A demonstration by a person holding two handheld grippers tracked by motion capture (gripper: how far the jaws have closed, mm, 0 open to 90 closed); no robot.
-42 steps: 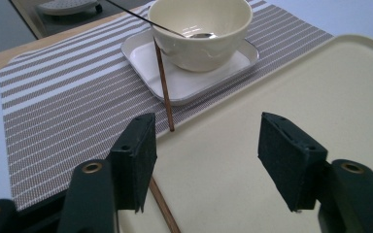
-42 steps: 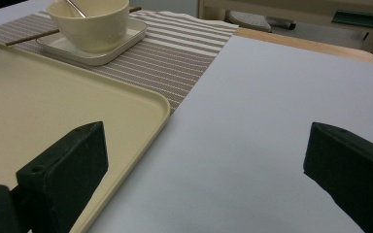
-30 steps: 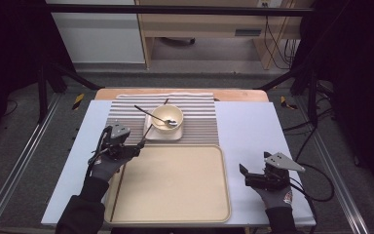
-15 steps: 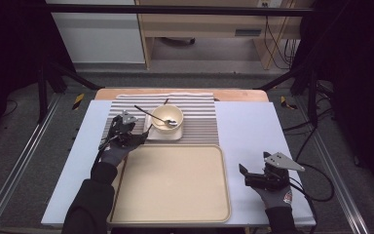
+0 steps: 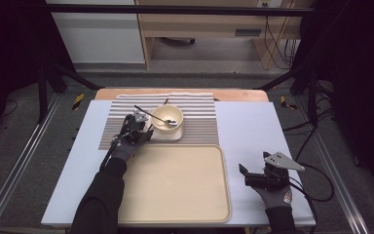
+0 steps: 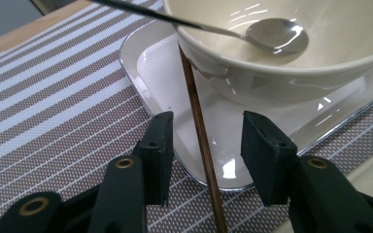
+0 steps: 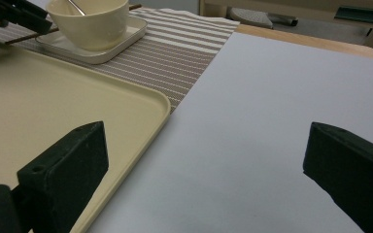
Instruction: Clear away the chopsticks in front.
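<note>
At the left edge of the small white plate (image 6: 175,82), the left gripper (image 6: 206,145) sits low over the striped mat (image 6: 53,97), its jaws half-wide and just now closing in. Between them runs a thin brown chopstick (image 6: 199,126) — it passes up the gap, leaning over the plate's rim and under the side of the cream bowl (image 6: 281,73). Neither pad presses on the stick; a clear gap shows on each side of it, the left one narrower. A metal spoon (image 6: 272,36) lies in the bowl, its dark handle sticking out over the rim toward the upper left.

From the high view, the left gripper (image 5: 137,127) is just beside the bowl (image 5: 167,118) on the mat (image 5: 199,117), at the far left corner of the large beige tray (image 5: 175,185). The bowl stands on the plate, which rests on the mat beyond the tray.

Well apart, the right gripper (image 5: 262,171) hovers over the pale table cover (image 5: 253,126) to the right of the tray — its jaws stand wide with nothing between them. In the right gripper view the tray's corner (image 7: 126,111) lies near its left jaw, and the bowl (image 7: 90,22) shows far off at the upper left.
</note>
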